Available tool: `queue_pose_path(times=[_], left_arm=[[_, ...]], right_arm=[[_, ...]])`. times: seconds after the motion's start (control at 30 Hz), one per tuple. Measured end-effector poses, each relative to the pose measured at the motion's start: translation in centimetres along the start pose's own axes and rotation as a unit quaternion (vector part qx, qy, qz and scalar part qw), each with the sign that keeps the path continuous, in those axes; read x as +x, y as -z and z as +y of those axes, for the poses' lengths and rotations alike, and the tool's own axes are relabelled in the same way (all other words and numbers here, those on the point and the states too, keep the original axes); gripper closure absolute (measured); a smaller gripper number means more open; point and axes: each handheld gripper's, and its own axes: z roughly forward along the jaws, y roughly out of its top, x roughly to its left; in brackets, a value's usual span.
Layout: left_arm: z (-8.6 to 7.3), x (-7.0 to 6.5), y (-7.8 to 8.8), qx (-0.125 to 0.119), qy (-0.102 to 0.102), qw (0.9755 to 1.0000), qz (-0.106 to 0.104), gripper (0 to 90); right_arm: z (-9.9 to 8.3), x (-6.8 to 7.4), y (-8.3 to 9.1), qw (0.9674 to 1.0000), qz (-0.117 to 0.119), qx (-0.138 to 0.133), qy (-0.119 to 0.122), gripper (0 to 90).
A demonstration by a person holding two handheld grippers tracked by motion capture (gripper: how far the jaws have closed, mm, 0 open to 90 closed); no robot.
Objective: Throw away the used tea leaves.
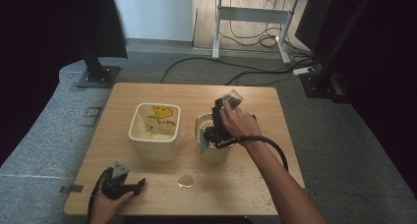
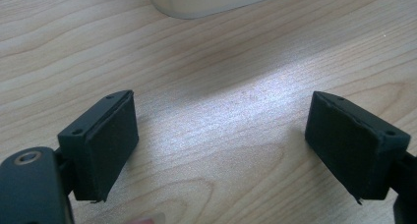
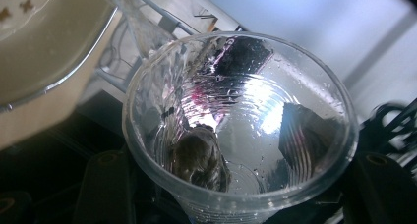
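My right gripper (image 1: 226,106) is shut on a clear plastic cup (image 1: 233,98), held tilted above a cream round pot (image 1: 215,154) near the table's middle. In the right gripper view the cup (image 3: 236,111) is wet inside, and a dark brownish lump (image 3: 199,157) sticks near its bottom. Its mouth faces the camera, and the jaws show darkly through its wall. My left gripper (image 1: 140,184) rests on the table's front left, held by a hand. It stands open (image 2: 221,145) over bare wood, nothing between its pads (image 2: 105,145).
A cream square tub (image 1: 133,129) with yellow contents stands left of the pot. A small puddle (image 1: 185,181) lies on the wooden table (image 1: 147,91) in front of them, with scattered specks (image 1: 248,171) toward the front right. A desk frame (image 1: 251,17) and cables stand on the floor beyond.
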Motion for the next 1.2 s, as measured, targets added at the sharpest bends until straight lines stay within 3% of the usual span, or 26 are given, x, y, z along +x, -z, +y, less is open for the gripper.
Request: queue_pose_path(times=[0.03,0.07,0.13,0.17,0.2,0.23,0.27,0.3,0.4,0.5,0.53,0.57,0.6,0.67,0.7,0.77,0.83,0.9,0.93,0.97,1.0,1.03,1.2], left_arm=[[0.0,0.0,0.0,0.000,0.000,1.0000,0.000,12.3],[0.0,0.0,0.0,0.000,0.000,1.0000,0.000,12.3],[0.0,0.0,0.0,0.000,0.000,1.0000,0.000,12.0],[0.1,0.1,-0.1,0.001,-0.003,1.0000,-0.002,11.6],[0.1,0.1,-0.1,0.001,-0.003,1.0000,-0.002,11.5],[0.1,0.1,-0.1,0.001,-0.004,1.0000,-0.003,11.5],[0.1,0.1,-0.1,0.001,-0.004,1.0000,-0.004,11.2],[0.1,0.1,-0.1,0.002,-0.004,1.0000,-0.004,11.2],[0.1,0.1,-0.1,0.001,-0.004,1.0000,-0.003,11.2],[0.1,0.1,-0.1,0.002,-0.004,1.0000,-0.004,11.2],[0.1,0.1,-0.1,0.002,-0.004,1.0000,-0.002,11.0],[0.1,0.1,-0.1,0.002,-0.004,1.0000,-0.002,10.8],[0.1,0.1,-0.2,0.002,-0.003,1.0000,-0.002,10.7],[0.1,0.1,-0.1,0.002,-0.003,1.0000,-0.002,10.7],[0.2,0.1,-0.2,0.002,-0.003,1.0000,-0.002,10.7],[0.2,0.1,-0.2,0.002,-0.002,1.0000,-0.001,10.7],[0.2,0.1,-0.2,0.002,-0.002,1.0000,-0.001,10.7],[0.2,0.1,-0.2,0.002,-0.002,1.0000,-0.002,10.7],[0.2,0.1,-0.2,0.002,-0.002,1.0000,-0.002,10.7],[0.2,0.1,-0.2,0.002,-0.002,1.0000,-0.002,10.7],[0.2,0.1,-0.2,0.002,-0.002,1.0000,-0.001,10.7],[0.1,0.1,-0.2,0.002,-0.002,1.0000,-0.001,10.7],[0.1,0.1,-0.2,0.002,-0.002,1.0000,-0.001,10.7]], right_arm=[[0.1,0.0,0.0,0.9998,-0.008,0.000,0.020,38.2],[0.1,0.0,0.0,0.9998,-0.008,0.000,0.020,38.2],[0.2,-0.1,0.0,0.9984,-0.021,0.008,0.052,38.4],[0.2,-0.2,0.1,0.9963,-0.029,0.012,0.080,38.6],[0.2,-0.2,0.1,0.9963,-0.029,0.012,0.080,38.6],[0.2,-0.3,0.1,0.9943,-0.036,0.013,0.099,38.5],[0.2,-0.3,-0.1,0.9897,-0.049,0.022,0.132,38.7],[0.3,-0.2,-0.1,0.9880,-0.053,0.025,0.143,38.7],[0.9,0.2,0.0,0.9859,-0.048,0.022,0.159,38.5],[1.1,0.3,0.1,0.9883,-0.046,0.020,0.144,38.5],[0.9,0.1,-0.1,0.9898,-0.050,0.034,0.129,38.5],[0.9,0.1,-0.1,0.9898,-0.050,0.034,0.129,38.5],[1.1,0.7,0.0,0.9842,-0.054,0.032,0.166,38.6],[1.2,0.7,0.1,0.9848,-0.055,0.029,0.162,38.6],[1.1,0.5,0.0,0.9883,-0.051,0.034,0.139,38.6],[1.1,0.6,0.0,0.9876,-0.053,0.036,0.143,38.6],[1.1,0.6,0.1,0.9890,-0.054,0.031,0.134,38.6],[0.6,0.3,0.3,0.9951,-0.054,0.013,0.081,38.6],[0.6,0.3,0.3,0.9951,-0.054,0.013,0.081,38.6],[0.0,0.0,0.5,0.9980,-0.057,-0.004,0.027,38.5],[0.0,0.0,0.5,0.9980,-0.057,-0.004,0.027,38.5],[-0.4,-0.2,0.7,0.9976,-0.067,-0.016,-0.005,38.3],[-1.3,-0.1,1.0,0.9958,-0.082,-0.030,-0.029,38.1]])
